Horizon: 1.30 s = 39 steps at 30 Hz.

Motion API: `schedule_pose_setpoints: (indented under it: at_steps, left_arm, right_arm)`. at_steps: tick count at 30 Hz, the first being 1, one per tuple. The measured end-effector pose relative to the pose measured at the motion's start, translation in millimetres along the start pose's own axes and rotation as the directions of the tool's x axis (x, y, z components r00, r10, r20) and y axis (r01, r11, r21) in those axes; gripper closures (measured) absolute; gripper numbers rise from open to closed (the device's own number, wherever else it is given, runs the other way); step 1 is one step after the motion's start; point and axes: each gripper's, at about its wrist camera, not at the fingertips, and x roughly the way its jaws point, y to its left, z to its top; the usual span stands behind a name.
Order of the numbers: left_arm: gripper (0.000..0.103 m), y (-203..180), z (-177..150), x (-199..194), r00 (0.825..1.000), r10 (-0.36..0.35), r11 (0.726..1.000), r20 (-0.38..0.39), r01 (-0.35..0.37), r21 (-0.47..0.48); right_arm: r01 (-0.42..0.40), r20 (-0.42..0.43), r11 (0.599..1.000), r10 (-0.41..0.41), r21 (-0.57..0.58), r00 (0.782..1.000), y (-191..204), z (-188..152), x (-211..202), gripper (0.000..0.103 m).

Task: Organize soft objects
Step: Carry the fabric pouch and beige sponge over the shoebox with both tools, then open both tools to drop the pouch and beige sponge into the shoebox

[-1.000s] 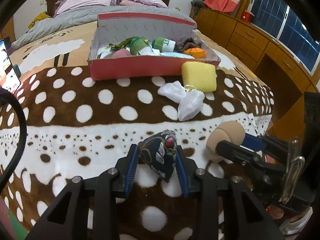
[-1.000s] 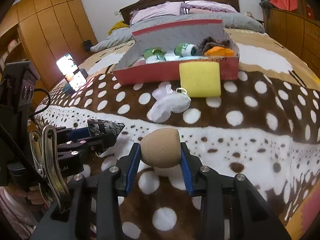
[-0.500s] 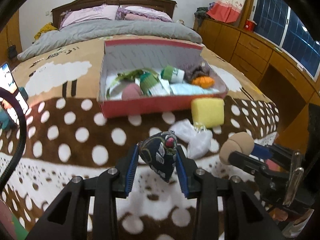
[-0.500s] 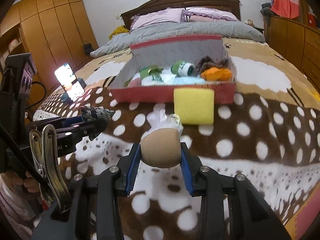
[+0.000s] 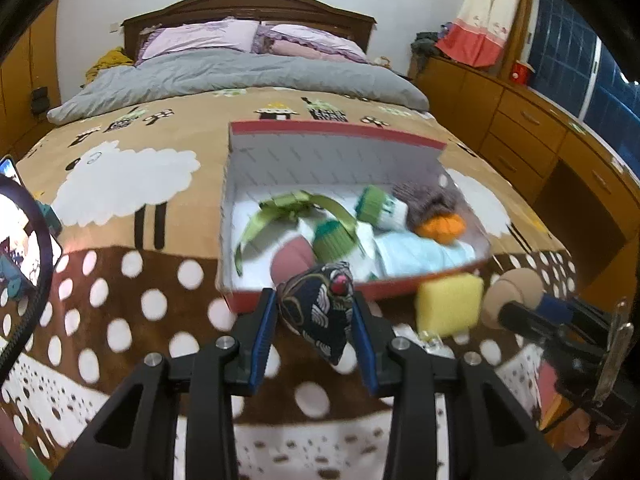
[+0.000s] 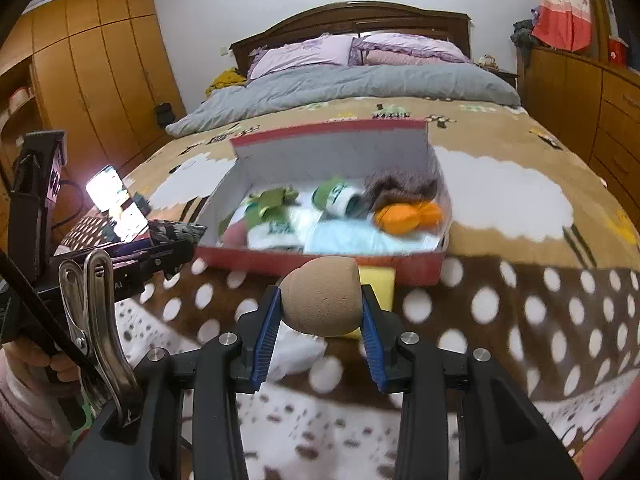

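Bed blanket [image 5: 120,264], white bag [image 6: 296,350] only under right tongs [image 6: 320,312]

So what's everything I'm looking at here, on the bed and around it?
box: one, red, grey inside, open, on the blanket
soft items in the box: several, green, orange, brown, pale blue, pink
yellow sponge: one, on the blanket against the box's front
white bag: one, on the blanket, near side of the sponge
blanket: one, brown with white spots and sheep
pillows: two, lilac, at the headboard
duvet: one, grey
phone: one, lit, at the bed's edge
dressers: wooden, along the wall
left claw: shut on a dark patterned pouch
right claw: shut on a tan egg-shaped sponge
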Motion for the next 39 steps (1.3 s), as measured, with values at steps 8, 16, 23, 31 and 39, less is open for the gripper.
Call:
schedule_pose_setpoints:
  at_steps: [8,16,23,31,39]
  left_arm:
    - [0.065,8,19,21,0.999,0.044,0.999,0.009,-0.044,-0.009]
    - [0.065,13,29,46,0.997,0.073,0.997,0.004,-0.072,-0.021]
    - [0.065,16,30,67,0.995,0.095,0.995,-0.011,-0.095,-0.021]
    - [0.064,20,32,78,0.993,0.115,0.993,-0.008,-0.115,-0.017]
    - [0.064,21,32,81,0.994,0.111,0.994,-0.003,-0.111,-0.017]
  right_arm:
    - [0.018,0.010,1.000,-0.018,0.006,1.000,-11,22,16,0.064]
    - [0.025,0.027,1.000,-0.025,0.002,0.999,-14,40,32,0.064]
    - [0.024,0.036,1.000,-0.024,-0.007,0.999,-12,53,53,0.064]
    - [0.035,0.025,0.999,-0.035,-0.006,0.999,-14,64,80,0.063]
    - [0.057,-0.005,0.998,-0.057,-0.005,0.998,-18,66,103,0.063]
